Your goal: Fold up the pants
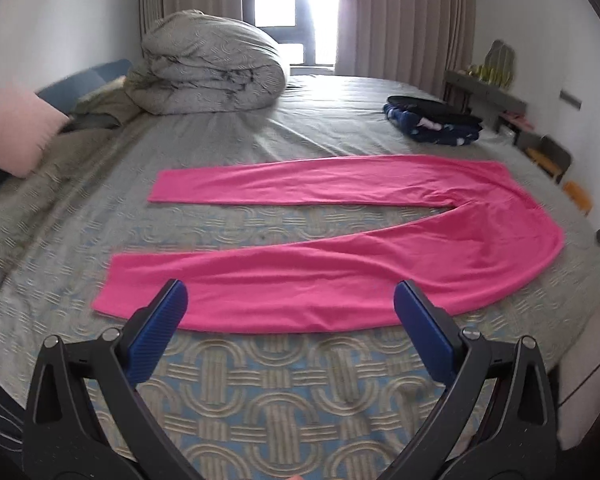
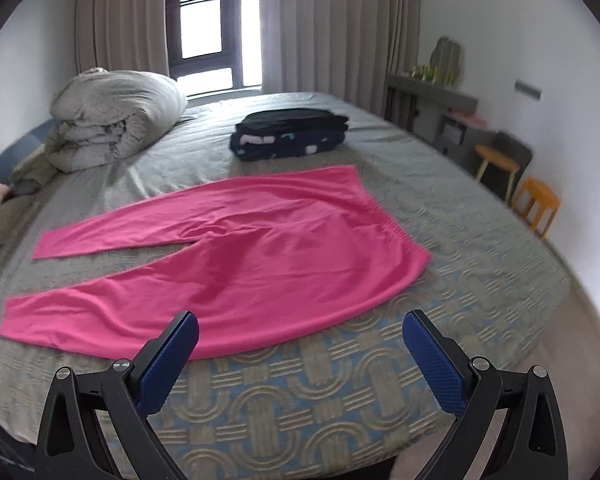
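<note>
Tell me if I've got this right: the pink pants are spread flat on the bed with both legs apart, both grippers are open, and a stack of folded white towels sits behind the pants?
Nearly. The stack behind the pink pants is dark folded clothing, black on navy, not white towels; the right wrist view shows it best. The pants do lie flat on the bed, legs apart, and the left gripper and right gripper are open.

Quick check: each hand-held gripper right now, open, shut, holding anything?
Left hand-held gripper: open, holding nothing, above the pink pants.
Right hand-held gripper: open, holding nothing.
</note>
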`<state>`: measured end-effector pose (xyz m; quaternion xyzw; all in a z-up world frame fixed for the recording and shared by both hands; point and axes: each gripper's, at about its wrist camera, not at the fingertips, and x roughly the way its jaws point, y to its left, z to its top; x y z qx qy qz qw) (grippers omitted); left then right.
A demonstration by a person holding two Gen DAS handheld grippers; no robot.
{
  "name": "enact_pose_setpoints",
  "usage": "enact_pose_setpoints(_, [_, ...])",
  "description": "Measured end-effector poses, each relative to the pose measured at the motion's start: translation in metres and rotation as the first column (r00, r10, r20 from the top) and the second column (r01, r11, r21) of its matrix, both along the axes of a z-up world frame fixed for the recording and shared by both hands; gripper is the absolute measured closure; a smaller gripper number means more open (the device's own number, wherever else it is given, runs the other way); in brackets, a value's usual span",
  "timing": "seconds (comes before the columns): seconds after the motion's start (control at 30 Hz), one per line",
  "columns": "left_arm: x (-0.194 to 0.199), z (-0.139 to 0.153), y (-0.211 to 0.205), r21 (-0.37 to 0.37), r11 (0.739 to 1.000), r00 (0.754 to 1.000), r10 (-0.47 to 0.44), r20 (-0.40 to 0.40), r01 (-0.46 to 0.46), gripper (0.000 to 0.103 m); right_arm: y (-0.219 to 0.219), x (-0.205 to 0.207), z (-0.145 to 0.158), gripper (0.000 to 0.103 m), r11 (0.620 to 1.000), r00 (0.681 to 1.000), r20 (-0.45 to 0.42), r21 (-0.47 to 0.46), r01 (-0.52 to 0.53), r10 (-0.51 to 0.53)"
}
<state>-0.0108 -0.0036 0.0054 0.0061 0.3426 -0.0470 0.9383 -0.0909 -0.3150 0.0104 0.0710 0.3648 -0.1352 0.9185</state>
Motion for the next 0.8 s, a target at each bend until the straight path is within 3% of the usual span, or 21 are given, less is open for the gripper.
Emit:
enact_pose_setpoints(0.17, [0.001,-0.003,0.000,-0.001,1.000,1.000,-0.005,-0.019,0.005,0.001,0.005,0.001,-0.001,0.000,0.999,1.000,-0.015,-0.037,-0.018,0.017])
enact_pose_setpoints(0.53, [0.006,-0.013,0.007,-0.025,0.999,0.998,0.018,-0.058,-0.020,0.001,-0.002,0.000,-0.005,0.000,1.000,1.000,0.003,0.003,-0.018,0.018])
enact_pose_setpoints(0.67, [0.008,-0.022,0.021,-0.027,0.997,0.995,0.069,-0.077,-0.071,0.009,-0.011,-0.001,-0.007,0.000,1.000,1.000,0.011,0.026,-0.010,0.010])
enact_pose_setpoints(0.8, [0.010,-0.032,0.061,-0.132,0.977,0.982,0.154,-0.109,-0.168,0.020,-0.026,0.000,-0.011,0.002,0.999,1.000,0.009,0.039,0.012,-0.013])
